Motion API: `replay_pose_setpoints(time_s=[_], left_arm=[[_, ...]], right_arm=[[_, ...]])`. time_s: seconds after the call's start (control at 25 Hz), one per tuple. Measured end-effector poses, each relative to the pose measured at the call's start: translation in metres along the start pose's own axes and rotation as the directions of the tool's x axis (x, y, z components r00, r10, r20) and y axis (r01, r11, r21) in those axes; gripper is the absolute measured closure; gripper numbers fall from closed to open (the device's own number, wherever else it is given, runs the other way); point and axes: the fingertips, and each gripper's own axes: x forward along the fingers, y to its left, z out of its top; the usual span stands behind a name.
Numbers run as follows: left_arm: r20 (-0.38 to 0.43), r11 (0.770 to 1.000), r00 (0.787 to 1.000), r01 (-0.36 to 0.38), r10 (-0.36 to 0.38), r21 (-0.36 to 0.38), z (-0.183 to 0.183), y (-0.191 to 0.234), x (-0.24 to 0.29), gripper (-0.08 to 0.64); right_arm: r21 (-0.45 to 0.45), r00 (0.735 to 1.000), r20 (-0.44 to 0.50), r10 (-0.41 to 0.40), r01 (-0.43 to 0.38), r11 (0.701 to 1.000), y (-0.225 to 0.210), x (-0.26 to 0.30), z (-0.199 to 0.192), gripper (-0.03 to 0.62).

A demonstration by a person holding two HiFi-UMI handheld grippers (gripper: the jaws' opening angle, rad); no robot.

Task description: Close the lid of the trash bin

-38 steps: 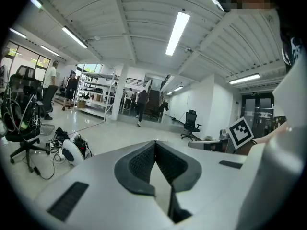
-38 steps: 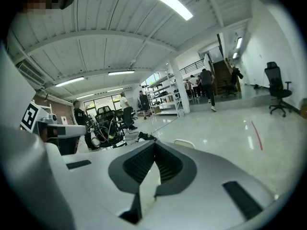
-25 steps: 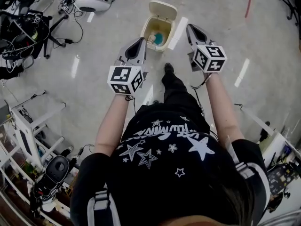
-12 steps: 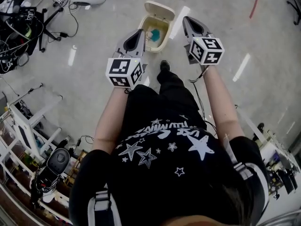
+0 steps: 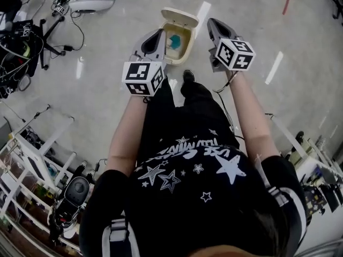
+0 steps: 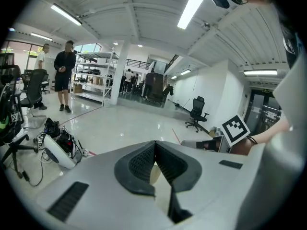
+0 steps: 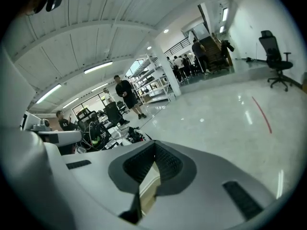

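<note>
A cream trash bin stands on the floor ahead of me, its lid tipped open at the far side and something blue inside. In the head view my left gripper hangs over the bin's left rim, and my right gripper is just right of the lid, apart from it. Both are held above the bin. In the left gripper view the left gripper has its jaws shut together and empty. The right gripper looks the same in its own view. A cream sliver shows below each pair of jaws.
Cables and tripod gear and a white device lie at the far left. A white frame rack stands at my lower left. My foot is just short of the bin. People stand far off.
I have closed in on the bin. Both grippers moved forward: the left now overlaps the bin's left rim and the right sits beside the lid. The lid stays open.
</note>
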Motion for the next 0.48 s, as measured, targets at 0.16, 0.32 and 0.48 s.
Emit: replay_pose_setpoints(time_s=[0.16, 0.32, 0.48], left_arm=[[-0.028, 0.998, 0.998, 0.056, -0.056, 0.007, -0.005, 0.017, 0.034, 0.549], [-0.08, 0.994, 0.991, 0.106, -0.105, 0.0, -0.021, 0.036, 0.07, 0.549], [-0.136, 0.987, 0.978, 0.163, -0.161, 0.008, -0.04, 0.049, 0.097, 0.549]], right_arm=[[0.009, 0.999, -0.02, -0.036, 0.036, 0.999, -0.011, 0.019, -0.004, 0.597], [0.042, 0.996, -0.035, -0.082, 0.084, 0.996, -0.021, 0.045, -0.016, 0.597], [0.064, 0.989, -0.06, -0.134, 0.138, 0.988, -0.028, 0.064, -0.033, 0.597]])
